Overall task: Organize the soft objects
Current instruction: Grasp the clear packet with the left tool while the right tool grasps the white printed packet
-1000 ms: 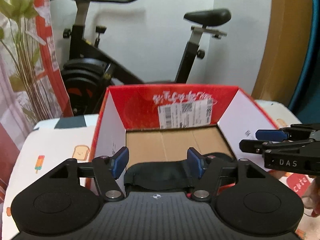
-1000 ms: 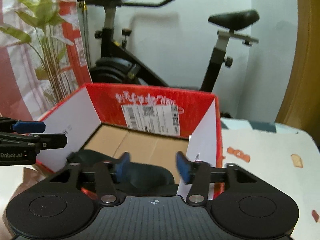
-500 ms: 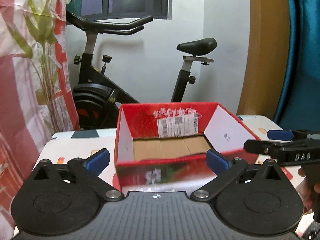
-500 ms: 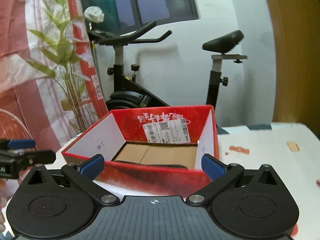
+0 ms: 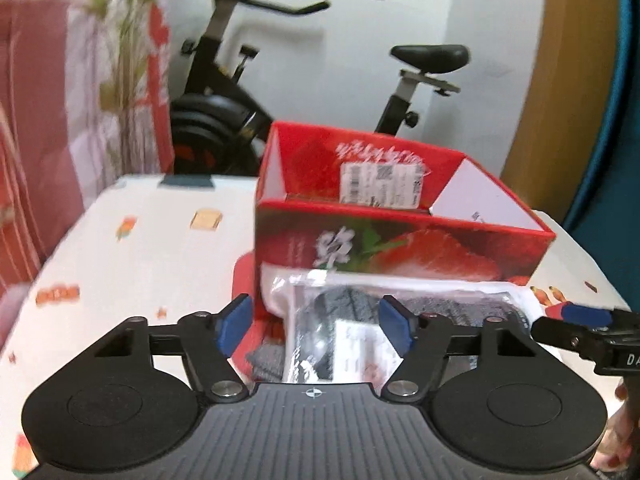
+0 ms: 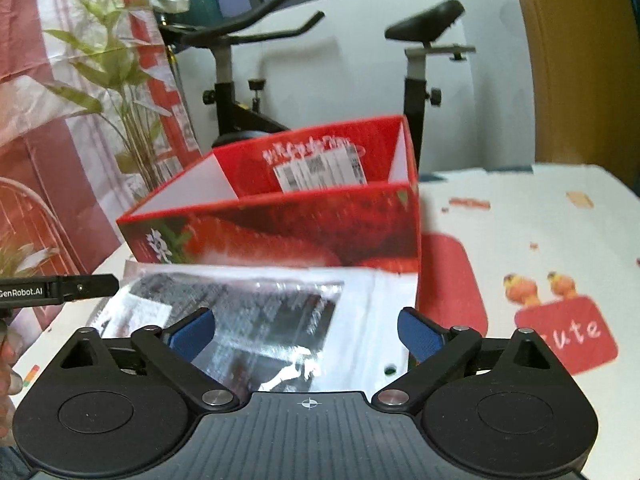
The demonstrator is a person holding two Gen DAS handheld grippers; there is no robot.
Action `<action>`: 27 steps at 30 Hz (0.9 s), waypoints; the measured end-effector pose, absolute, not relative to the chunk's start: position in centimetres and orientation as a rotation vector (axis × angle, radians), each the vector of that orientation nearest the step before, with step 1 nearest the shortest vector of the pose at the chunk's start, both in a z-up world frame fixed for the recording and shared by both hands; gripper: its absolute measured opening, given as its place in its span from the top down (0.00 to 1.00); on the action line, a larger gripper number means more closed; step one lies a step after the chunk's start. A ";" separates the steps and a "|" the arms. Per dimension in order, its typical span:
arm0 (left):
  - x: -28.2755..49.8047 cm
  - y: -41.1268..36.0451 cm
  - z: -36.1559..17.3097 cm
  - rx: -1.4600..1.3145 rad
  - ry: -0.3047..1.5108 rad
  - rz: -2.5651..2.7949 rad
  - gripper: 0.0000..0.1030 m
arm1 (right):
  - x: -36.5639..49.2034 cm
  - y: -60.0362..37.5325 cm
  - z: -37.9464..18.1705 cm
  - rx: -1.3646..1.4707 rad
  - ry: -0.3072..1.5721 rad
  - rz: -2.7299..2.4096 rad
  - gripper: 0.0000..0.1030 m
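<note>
— Just ahead of the left gripper (image 5: 316,326): a clear bag (image 5: 384,320) of grey knitwear, flat on the table (image 5: 132,268), touching the near wall of the red box (image 5: 400,240).
— Gripped yet?
— No. Jaws closing around its left end, pads not pressing, nothing held. Right gripper (image 6: 308,330) wide, narrowing over the bag's other end, also empty.
— Why both ends?
— Probably to lift the floppy bag level and clear the wall.

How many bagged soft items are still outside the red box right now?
1: a clear bag of dark knitwear on the table, against the red box's near wall. The box floor is hidden, so any inside can't be counted.
</note>
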State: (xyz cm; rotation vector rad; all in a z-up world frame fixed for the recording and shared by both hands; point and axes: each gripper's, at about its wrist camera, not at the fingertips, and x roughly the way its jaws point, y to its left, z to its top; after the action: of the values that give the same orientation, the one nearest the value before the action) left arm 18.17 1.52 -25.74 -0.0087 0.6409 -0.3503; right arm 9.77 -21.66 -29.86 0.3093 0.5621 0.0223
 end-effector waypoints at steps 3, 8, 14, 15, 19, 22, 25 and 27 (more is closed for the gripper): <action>18.4 1.9 -26.7 -0.032 0.664 -0.349 0.36 | 9.9 -21.8 -30.6 0.339 0.571 0.035 0.11; 18.7 1.8 -27.9 -0.064 0.706 -0.376 0.44 | 10.5 -21.6 -31.4 0.341 0.597 0.055 0.17; 17.5 1.8 -29.0 -0.114 0.718 -0.405 0.44 | 10.4 -21.5 -31.6 0.338 0.591 0.059 0.20; 17.4 1.8 -29.0 -0.113 0.718 -0.405 0.44 | 10.4 -21.4 -31.6 0.336 0.592 0.060 0.20; 16.5 1.9 -28.9 -0.132 0.718 -0.406 0.49 | 10.3 -21.5 -31.6 0.331 0.598 0.059 0.20; 15.9 1.8 -28.8 -0.117 0.722 -0.415 0.53 | 10.4 -21.8 -31.6 0.339 0.603 0.049 0.20; 15.5 2.1 -28.5 -0.104 0.722 -0.426 0.59 | 10.2 -22.0 -31.7 0.345 0.605 0.048 0.22; 15.3 2.5 -28.3 -0.115 0.726 -0.431 0.64 | 10.1 -22.1 -31.7 0.345 0.608 0.049 0.22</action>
State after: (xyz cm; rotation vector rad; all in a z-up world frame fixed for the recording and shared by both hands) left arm 15.32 2.46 -28.30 -0.1150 0.7261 -0.4314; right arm 10.09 -22.07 -31.75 0.3455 0.6080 0.0485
